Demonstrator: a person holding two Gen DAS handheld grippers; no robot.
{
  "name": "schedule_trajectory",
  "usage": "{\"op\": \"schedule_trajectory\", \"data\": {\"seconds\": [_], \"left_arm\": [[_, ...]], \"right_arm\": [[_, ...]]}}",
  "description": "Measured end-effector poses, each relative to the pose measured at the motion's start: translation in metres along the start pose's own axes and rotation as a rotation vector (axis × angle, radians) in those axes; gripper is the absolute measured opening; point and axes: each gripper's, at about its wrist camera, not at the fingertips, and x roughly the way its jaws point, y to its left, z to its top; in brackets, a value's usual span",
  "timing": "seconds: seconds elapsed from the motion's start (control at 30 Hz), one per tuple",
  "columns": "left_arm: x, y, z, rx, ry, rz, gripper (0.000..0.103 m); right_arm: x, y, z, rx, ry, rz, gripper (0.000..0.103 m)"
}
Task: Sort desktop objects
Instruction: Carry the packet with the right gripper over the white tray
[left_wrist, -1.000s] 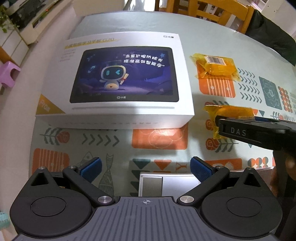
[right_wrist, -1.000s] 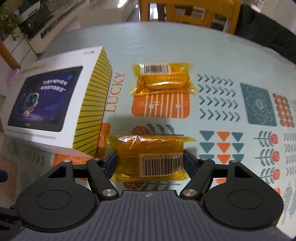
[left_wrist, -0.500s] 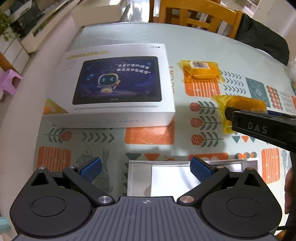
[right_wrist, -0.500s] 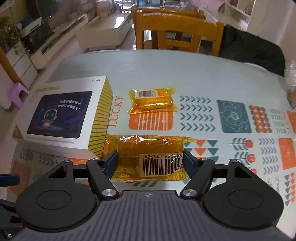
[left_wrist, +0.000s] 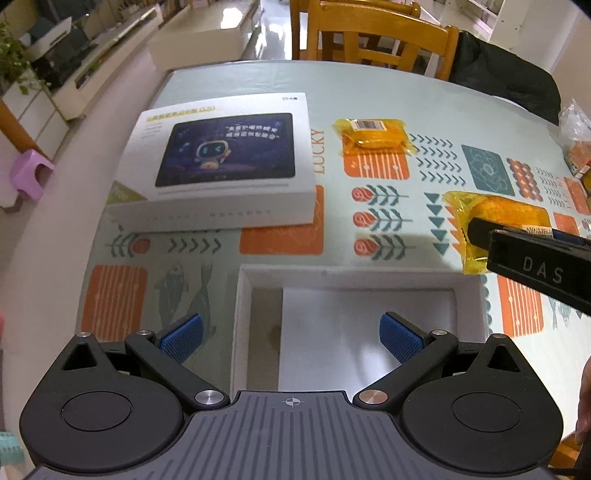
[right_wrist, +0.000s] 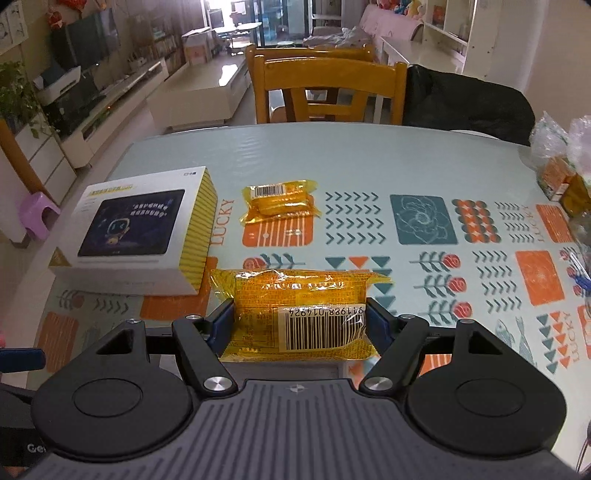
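Observation:
My right gripper (right_wrist: 297, 321) is shut on a yellow snack packet (right_wrist: 295, 310) with a barcode label, held above the table; the packet also shows in the left wrist view (left_wrist: 498, 218) with the right gripper (left_wrist: 480, 230) clamped on it. A second yellow snack packet (right_wrist: 279, 201) lies on the table beyond it, also in the left wrist view (left_wrist: 371, 134). My left gripper (left_wrist: 291, 338) is open and empty, above an open white box (left_wrist: 351, 277) at the table's near edge. A white tablet box (left_wrist: 225, 162) lies at the left, also in the right wrist view (right_wrist: 136, 229).
The patterned tablecloth (right_wrist: 424, 221) covers the table. Wooden chairs (right_wrist: 325, 88) stand at the far side, one with a black garment (right_wrist: 469, 99). Plastic-wrapped goods (right_wrist: 561, 166) sit at the right edge. A purple stool (left_wrist: 29, 173) stands on the floor left.
Both grippers have risen and pulled back from the table. The right gripper has lifted the yellow packet off the table. The white open box has come into fuller view below the left gripper.

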Motion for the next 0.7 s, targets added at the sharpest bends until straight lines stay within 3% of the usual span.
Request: {"op": "schedule_trajectory", "data": {"seconds": [0.37,0.7], "left_arm": [[-0.017,-0.013,-0.053,-0.008,0.032,0.030,0.103],[-0.005,-0.001,-0.056,0.056,0.079,0.022,0.103]], "right_arm": [[-0.032,-0.011,-0.061,-0.021,0.031,0.031,0.089],[-0.037,0.001,-0.083,0.012,0.079,0.008,0.089]]}}
